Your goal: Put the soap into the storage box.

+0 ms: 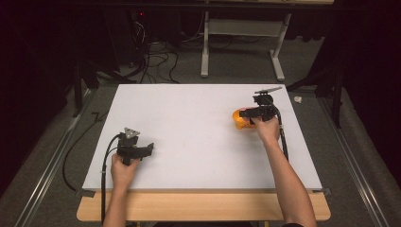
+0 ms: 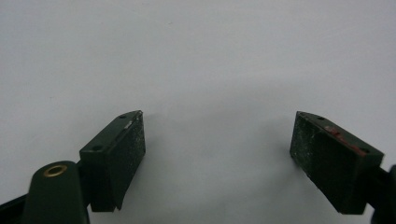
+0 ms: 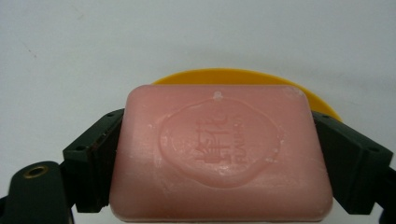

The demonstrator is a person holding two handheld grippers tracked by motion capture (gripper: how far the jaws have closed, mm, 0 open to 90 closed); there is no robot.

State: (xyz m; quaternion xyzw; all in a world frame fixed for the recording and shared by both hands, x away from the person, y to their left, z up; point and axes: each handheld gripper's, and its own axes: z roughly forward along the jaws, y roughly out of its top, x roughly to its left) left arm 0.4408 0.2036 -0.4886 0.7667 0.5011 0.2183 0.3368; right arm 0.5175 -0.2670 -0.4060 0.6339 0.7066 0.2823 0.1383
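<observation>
A pink bar of soap (image 3: 219, 151) with an embossed stamp sits between the jaws of my right gripper (image 3: 217, 154), which is shut on its two short sides. Behind and under the soap lies an orange dish (image 3: 243, 77). In the high view the right gripper (image 1: 250, 113) hovers over that orange dish (image 1: 239, 120) at the right side of the white board. My left gripper (image 1: 146, 149) rests near the board's front left, jaws wide apart. In the left gripper view its fingertips (image 2: 126, 140) frame bare white surface and nothing else.
The white board (image 1: 189, 127) lies on a wooden table (image 1: 203, 208). Beyond its far edge are cables (image 1: 151, 61) on the floor and a white desk frame (image 1: 241, 42). Metal rails (image 1: 52, 161) run along both sides.
</observation>
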